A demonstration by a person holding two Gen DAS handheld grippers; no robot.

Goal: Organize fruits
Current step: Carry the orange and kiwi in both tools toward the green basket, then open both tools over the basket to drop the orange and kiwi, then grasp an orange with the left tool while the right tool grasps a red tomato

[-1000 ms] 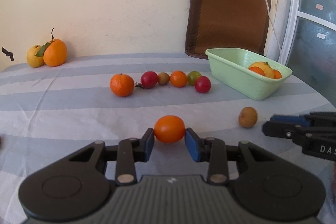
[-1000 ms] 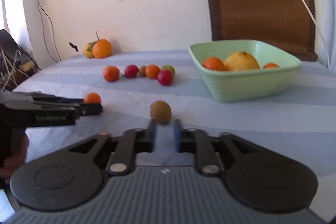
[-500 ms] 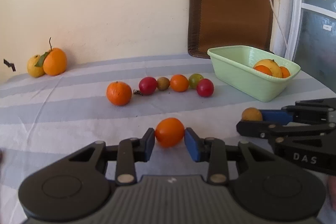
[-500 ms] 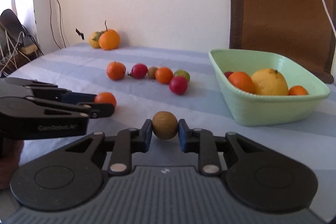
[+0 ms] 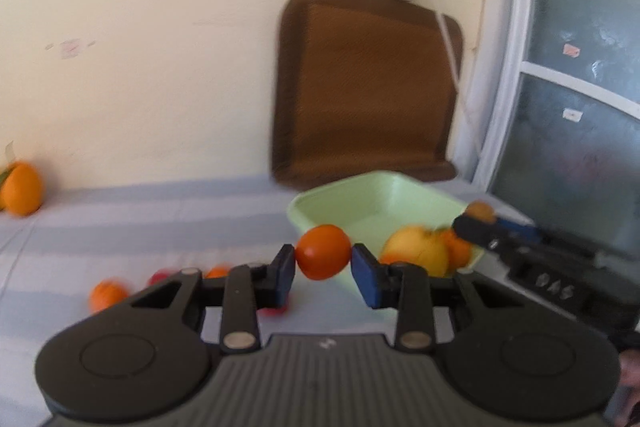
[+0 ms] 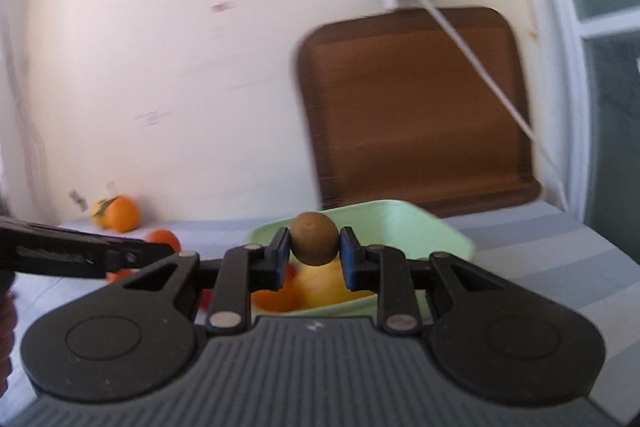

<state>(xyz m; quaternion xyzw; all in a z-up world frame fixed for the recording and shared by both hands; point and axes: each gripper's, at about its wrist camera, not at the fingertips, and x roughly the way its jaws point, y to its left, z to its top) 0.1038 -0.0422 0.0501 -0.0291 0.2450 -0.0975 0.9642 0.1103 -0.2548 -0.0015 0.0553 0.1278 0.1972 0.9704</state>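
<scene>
Clamping an orange (image 5: 323, 252) between its blue pads, the left hand-held gripper (image 5: 323, 269) holds it in the air beside the green bowl (image 5: 384, 201). The right hand-held gripper (image 6: 314, 255) is clamped on a brown fruit (image 6: 314, 237) above the bowl, which sits near the tabletop's (image 5: 160, 219) far edge with other fruit inside.

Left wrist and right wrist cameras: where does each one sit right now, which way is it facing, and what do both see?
Left wrist: sits on the left gripper, facing the green basin and brown chair; its fingers clamp an orange fruit, with the right gripper at right.
Right wrist: sits on the right gripper, facing the same basin and chair; its fingers clamp a brown fruit, with the left gripper at left.
Shared: basin, chair, both held fruits, oranges by the wall.
</scene>
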